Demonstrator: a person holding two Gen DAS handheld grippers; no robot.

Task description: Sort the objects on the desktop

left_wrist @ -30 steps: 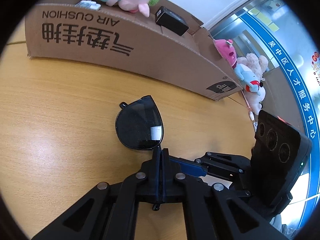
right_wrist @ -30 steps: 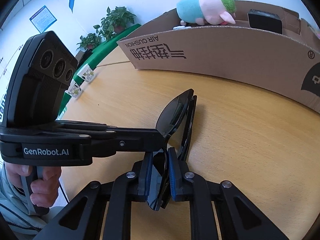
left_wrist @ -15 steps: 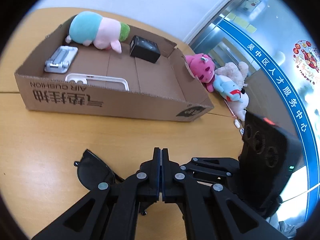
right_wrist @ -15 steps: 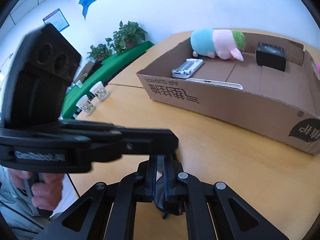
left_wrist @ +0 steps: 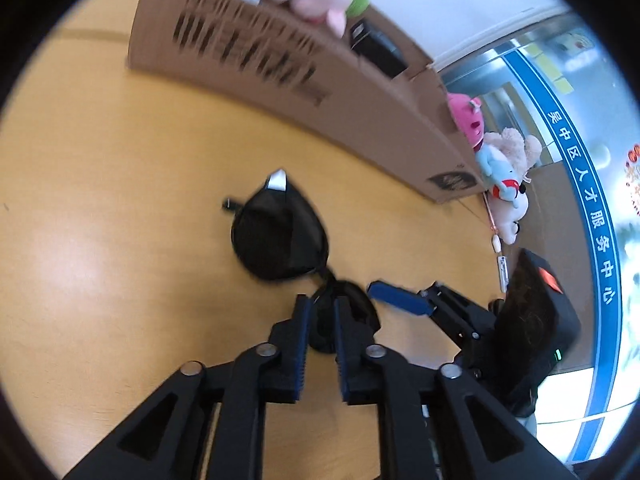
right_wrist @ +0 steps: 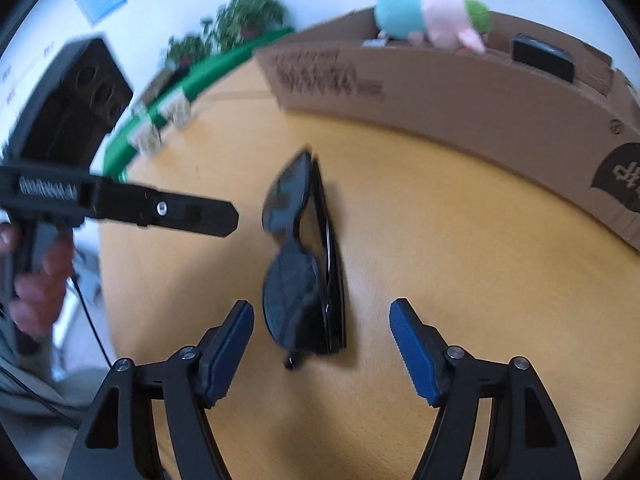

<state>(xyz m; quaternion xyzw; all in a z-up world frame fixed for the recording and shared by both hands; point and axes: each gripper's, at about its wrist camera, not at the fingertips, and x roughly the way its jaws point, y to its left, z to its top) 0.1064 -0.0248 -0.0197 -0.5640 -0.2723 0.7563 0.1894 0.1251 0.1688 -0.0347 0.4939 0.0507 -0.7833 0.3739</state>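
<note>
Folded sunglasses (right_wrist: pixel 304 264) lay on the wooden tabletop (right_wrist: pixel 460 272) near the cardboard box (right_wrist: pixel 480 92); right gripper (right_wrist: pixel 322 344) jaws just spread wide, left gripper (left_wrist: pixel 320 344) jaws just parted slightly.

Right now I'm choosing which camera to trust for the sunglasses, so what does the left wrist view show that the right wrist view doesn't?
Only the left wrist view: plush toys past the box's end, blue lettered wall band.

Only the right wrist view: potted plants, a hand on the left gripper's handle.

Both: folded sunglasses on the wooden table, cardboard box holding a plush pig.
</note>
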